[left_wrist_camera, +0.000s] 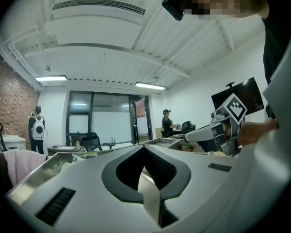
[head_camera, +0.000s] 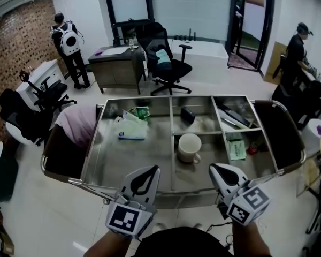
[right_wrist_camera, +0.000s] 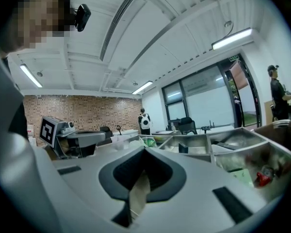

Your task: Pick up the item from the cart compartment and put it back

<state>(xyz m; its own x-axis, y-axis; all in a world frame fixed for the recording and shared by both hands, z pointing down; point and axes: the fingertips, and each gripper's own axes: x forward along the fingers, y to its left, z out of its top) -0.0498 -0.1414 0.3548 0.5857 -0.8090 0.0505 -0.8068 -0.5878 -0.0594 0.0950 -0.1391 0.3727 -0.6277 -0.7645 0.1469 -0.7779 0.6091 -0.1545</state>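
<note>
Before the cart (head_camera: 117, 162), left claw (head_camera: 148, 171) and right claw (head_camera: 218, 170) hung clenched and empty (likely poised to reach the mug (head_camera: 189, 147)).

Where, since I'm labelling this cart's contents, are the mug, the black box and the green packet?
mug (head_camera: 189, 145): head view, middle of its open top.
black box (head_camera: 188, 114): head view, its top face.
green packet (head_camera: 237, 149): head view, middle of its flat face.

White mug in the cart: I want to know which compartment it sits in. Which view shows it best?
The head view: it looks down on the whole white mug, upright in the cart's middle near compartment. Both gripper views skim over the cart rim; I cannot make it out in either.
</note>
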